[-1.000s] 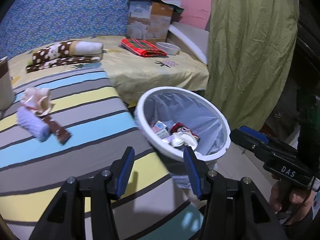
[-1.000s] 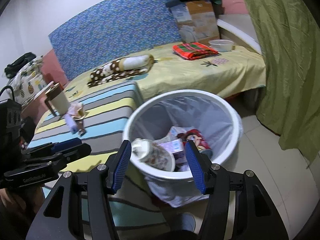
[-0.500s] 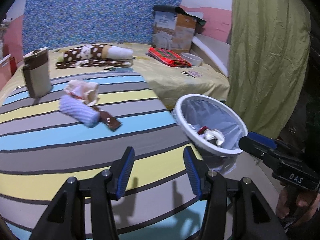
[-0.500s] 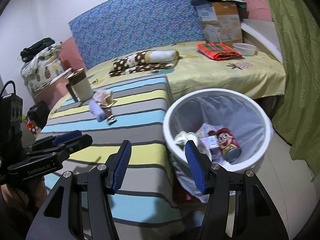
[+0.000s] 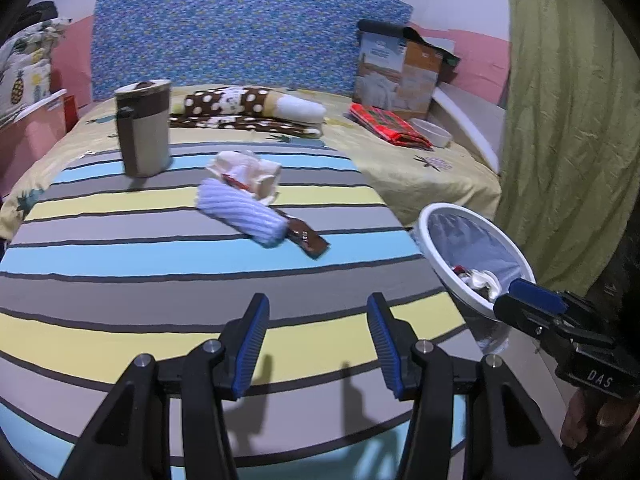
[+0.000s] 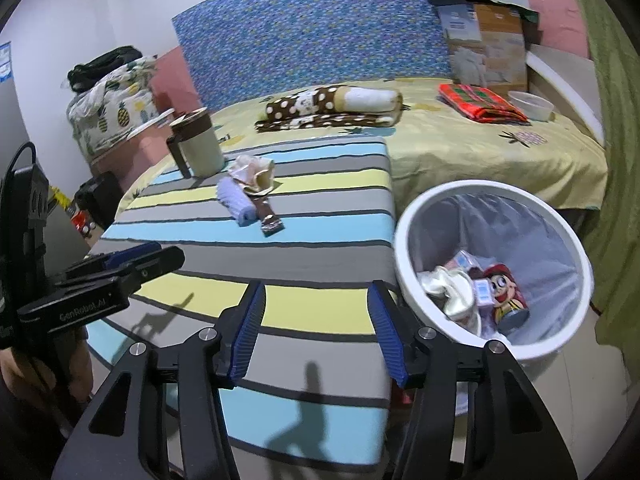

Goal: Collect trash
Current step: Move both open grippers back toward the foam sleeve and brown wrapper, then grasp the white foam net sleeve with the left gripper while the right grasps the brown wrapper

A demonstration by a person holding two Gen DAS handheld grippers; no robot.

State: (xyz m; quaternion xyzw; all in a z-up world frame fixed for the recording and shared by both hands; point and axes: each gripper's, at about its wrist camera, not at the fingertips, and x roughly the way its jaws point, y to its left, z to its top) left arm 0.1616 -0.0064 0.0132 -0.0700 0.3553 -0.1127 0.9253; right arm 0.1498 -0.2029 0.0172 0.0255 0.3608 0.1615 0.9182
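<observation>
Three bits of trash sit huddled mid-way along the striped mattress [image 5: 120, 248]: a crumpled cream wrapper [image 5: 244, 172], a pale blue ribbed roll [image 5: 244, 212] lying across its front edge, and a brown wrapper [image 5: 306, 238] poking out from under the roll, its near end partly hidden. Just behind them stands one brown-and-cream mug [image 5: 143, 128], upright. Off the mattress's right edge is the white bin [image 6: 404, 240] with its grey liner, one bin only, and already holding a crumpled white piece, a cartoon-printed can [image 6: 506, 294] and small packets; how many packets is hard to tell, they overlap. In the left wrist view the bin's near rim is cut off behind the right hand-held gripper [image 6: 316, 328], whose jaws have just been closing a little yet stand apart with nothing between them. The left hand-held gripper [image 5: 318, 334] is likewise parted and empty, over the near stripes, well short of the trash. Farther back on the yellow bed: one spotted bundle [image 5: 248, 110], one red cloth [image 5: 386, 126], one white bowl [image 5: 434, 134], one cardboard box [image 5: 396, 76].
</observation>
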